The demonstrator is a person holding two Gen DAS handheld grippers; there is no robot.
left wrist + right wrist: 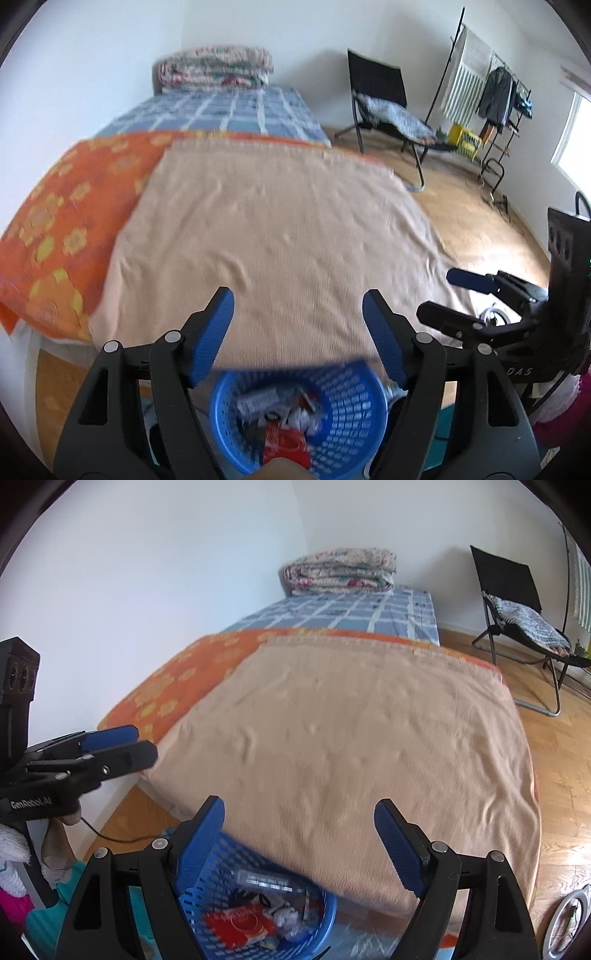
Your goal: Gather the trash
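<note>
A blue plastic basket (354, 410) stands on the floor at the foot of the bed, below both grippers; it also shows in the right wrist view (207, 882). It holds trash: a red wrapper (286, 443) (240, 923), crumpled white paper (290, 919) and a clear plastic packet (267, 880). My left gripper (298, 321) is open and empty above the basket. My right gripper (299, 830) is open and empty too. Each gripper shows in the other's view, the right one (458, 295) and the left one (122, 746).
A bed with a beige blanket (273, 240), an orange patterned cover (62, 206) and a blue checked sheet (229, 110) fills the middle. Folded quilts (216, 66) lie at its head. A black folding chair (384, 99), a clothes rack (498, 96) and wood floor (480, 221) lie to the right.
</note>
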